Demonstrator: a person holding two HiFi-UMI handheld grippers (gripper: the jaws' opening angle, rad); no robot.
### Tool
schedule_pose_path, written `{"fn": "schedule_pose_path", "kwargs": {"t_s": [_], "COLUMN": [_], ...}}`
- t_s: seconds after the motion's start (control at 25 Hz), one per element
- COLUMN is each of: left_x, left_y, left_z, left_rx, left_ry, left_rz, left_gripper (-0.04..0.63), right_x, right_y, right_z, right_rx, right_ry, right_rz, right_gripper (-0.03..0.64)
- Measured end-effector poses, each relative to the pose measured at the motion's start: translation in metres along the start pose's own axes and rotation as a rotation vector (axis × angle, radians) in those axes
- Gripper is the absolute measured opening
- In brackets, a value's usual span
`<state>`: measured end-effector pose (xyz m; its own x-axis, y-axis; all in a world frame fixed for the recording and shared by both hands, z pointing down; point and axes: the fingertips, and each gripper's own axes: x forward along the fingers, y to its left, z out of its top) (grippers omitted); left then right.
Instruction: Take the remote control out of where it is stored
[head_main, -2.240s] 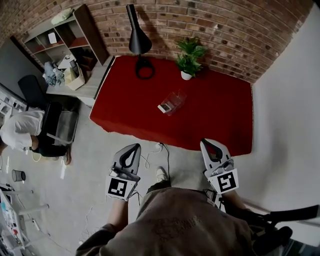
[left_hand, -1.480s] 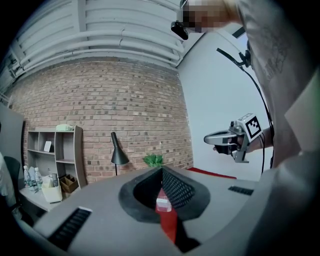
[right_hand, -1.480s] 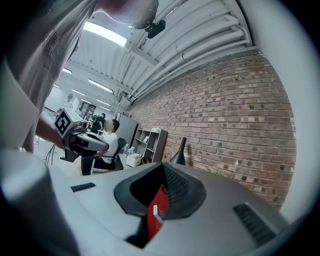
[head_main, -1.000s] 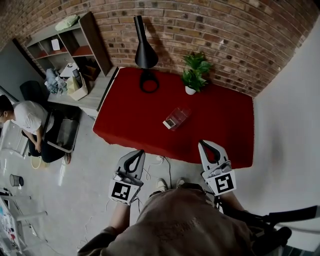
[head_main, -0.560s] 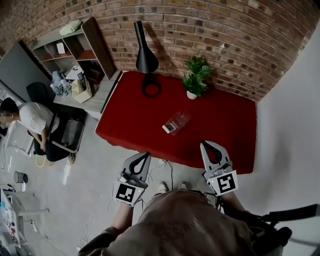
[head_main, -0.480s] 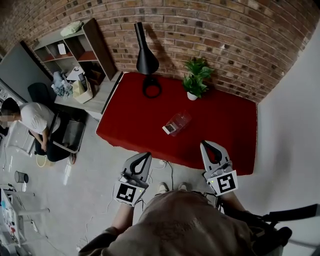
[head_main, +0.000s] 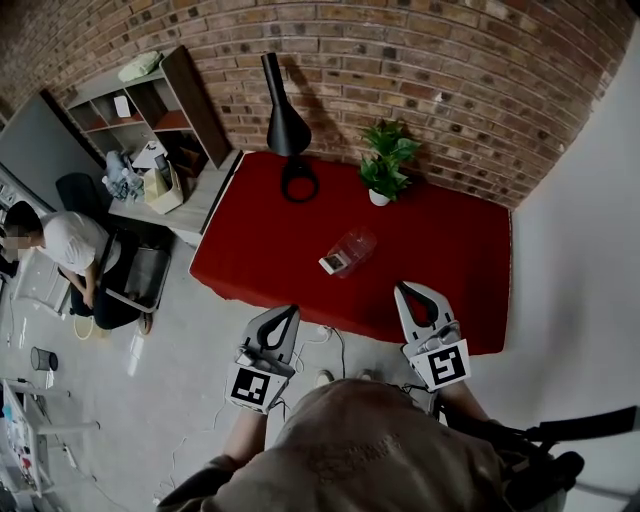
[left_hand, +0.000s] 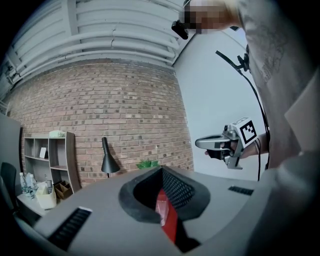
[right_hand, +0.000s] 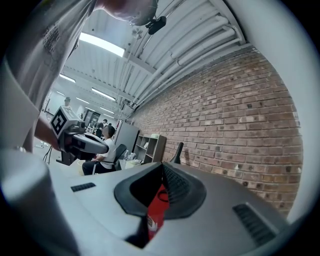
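The left gripper (head_main: 291, 311) and the right gripper (head_main: 407, 290) both have their jaws pressed together with nothing between them, side by side at the near edge of the red table (head_main: 450, 270). Ahead, between the two and well apart from either tip, lies a clear container (head_main: 355, 242) with what looks like the remote control (head_main: 331, 263) at its nearer end. Beyond it a black lamp (head_main: 283, 110) and a potted plant (head_main: 385, 165) stand by the brick wall (head_main: 460, 90)

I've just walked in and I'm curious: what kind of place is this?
Probably an office or lab workspace: a brick wall, a shelf unit holding supplies, and a person seated nearby, with a red table set up in front.
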<state>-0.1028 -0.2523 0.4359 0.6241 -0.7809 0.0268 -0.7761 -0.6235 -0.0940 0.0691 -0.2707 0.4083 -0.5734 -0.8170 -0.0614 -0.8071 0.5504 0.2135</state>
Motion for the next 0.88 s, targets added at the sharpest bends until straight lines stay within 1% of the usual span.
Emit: {"fn": "schedule_pose_path", "kwargs": {"t_s": [0.24,0.32,0.36,0.4,0.44,0.48,0.52,0.64,0.76,0.88], "left_x": [0.002,0.0,-0.001,-0.003,-0.004,-0.006,-0.007,-0.01,-0.014,-0.018], "left_y": [0.003,0.004,0.005,0.006,0.007,0.007,0.008,0.011,0.013,0.015], "left_z": [0.001,0.0,-0.001,-0.002,-0.004,-0.005,-0.006,-0.008,-0.008,-0.011], "left_rx": [-0.007,-0.004,-0.003,-0.003,-0.003,-0.003,-0.005,-0.013,-0.016,-0.021], "left_ry": [-0.005,-0.005,-0.002,0.002,0.008,0.013,0.017,0.021,0.019,0.021], "left_rz": [0.014,0.017,0.021,0.024,0.028,0.033,0.037,0.049,0.054,0.06], "left_gripper": [0.005,0.005,0.005,0.005,0.005,0.005,0.005,0.005,0.005,0.005], "right_x": [0.002,0.005,0.006,0.006,0.006,0.007,0.01,0.021,0.033,0.05], "right_y": [-0.007,0.001,0.007,0.012,0.016,0.019,0.02,0.02,0.019,0.015], "right_z": [-0.016,-0.011,-0.009,-0.013,-0.021,-0.029,-0.035,-0.046,-0.064,-0.092], "right_rx": [-0.001,-0.018,-0.053,-0.111,-0.172,-0.212,-0.225,-0.212,-0.203,-0.139], "right_ry": [0.042,0.005,-0.005,0.018,0.066,0.107,0.125,0.127,0.167,0.212], "right_rz": [-0.009,0.036,0.066,0.097,0.125,0.146,0.158,0.179,0.218,0.25], "right_gripper": [0.014,0.014,0.014,0.014,0.014,0.014,0.014,0.014,0.014,0.014]}}
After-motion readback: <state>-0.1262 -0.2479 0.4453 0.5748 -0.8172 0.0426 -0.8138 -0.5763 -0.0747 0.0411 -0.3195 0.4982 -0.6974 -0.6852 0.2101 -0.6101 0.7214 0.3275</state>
